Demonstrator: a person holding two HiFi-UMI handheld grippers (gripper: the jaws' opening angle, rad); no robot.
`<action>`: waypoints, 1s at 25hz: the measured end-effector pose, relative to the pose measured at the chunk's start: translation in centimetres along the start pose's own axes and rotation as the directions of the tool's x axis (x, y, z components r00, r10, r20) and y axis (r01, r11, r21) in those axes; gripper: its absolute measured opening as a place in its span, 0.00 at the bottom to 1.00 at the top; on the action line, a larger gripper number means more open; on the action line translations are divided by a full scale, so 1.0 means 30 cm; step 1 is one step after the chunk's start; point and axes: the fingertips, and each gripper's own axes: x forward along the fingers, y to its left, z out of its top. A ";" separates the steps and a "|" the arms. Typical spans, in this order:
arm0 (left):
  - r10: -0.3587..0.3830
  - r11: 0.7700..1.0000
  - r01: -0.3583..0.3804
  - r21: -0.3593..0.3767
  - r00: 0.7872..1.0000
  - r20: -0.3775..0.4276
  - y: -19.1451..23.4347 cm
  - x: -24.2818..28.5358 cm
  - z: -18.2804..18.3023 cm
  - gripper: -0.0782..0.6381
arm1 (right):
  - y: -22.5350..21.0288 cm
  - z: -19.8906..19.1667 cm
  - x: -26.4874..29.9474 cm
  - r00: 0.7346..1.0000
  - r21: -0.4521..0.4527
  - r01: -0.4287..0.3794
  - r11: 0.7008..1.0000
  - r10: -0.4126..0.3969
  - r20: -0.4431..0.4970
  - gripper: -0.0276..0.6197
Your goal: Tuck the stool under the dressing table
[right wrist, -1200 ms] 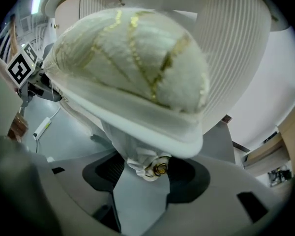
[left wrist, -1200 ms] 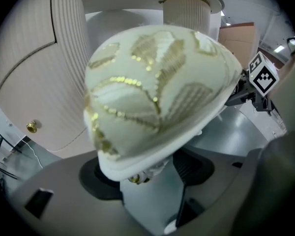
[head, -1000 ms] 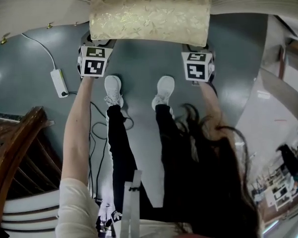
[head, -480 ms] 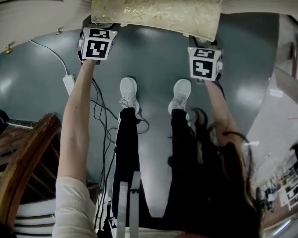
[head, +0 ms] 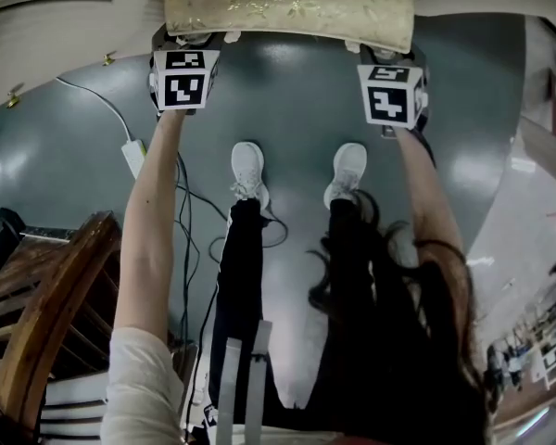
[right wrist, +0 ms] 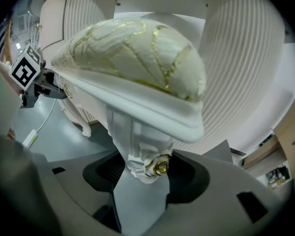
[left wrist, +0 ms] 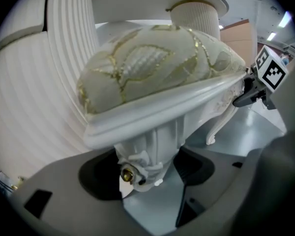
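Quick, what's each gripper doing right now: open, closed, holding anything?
Left gripper: closed on the left stool leg, just under the seat.
Right gripper: closed on the right stool leg, just under the seat.

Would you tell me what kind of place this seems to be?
Likely a bedroom or furniture showroom: a cushioned, white-framed stool, a fluted white dressing table and a dark wooden chair.

You are wearing a pale short sleeve [head: 145, 387], black trousers [head: 236, 286] and white trainers [head: 248, 170], with long dark hair [head: 417, 341] hanging loose. Your left gripper [left wrist: 145, 168] and right gripper [right wrist: 145, 173] are showing grey shells with black pads [left wrist: 99, 178], each carrying a cube [head: 184, 79] of black-and-white square markers.
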 end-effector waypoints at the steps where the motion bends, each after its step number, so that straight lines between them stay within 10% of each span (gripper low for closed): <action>1: 0.002 1.000 -0.002 -0.010 1.000 0.006 -0.008 0.007 0.007 0.55 | -0.019 0.010 0.007 1.000 -0.007 0.007 1.000 -0.007 -0.004 0.43; 25: 0.039 0.996 -0.034 -0.085 0.998 0.058 0.035 0.158 0.253 0.55 | -0.247 0.261 0.195 0.998 -0.063 0.025 0.998 -0.021 0.059 0.43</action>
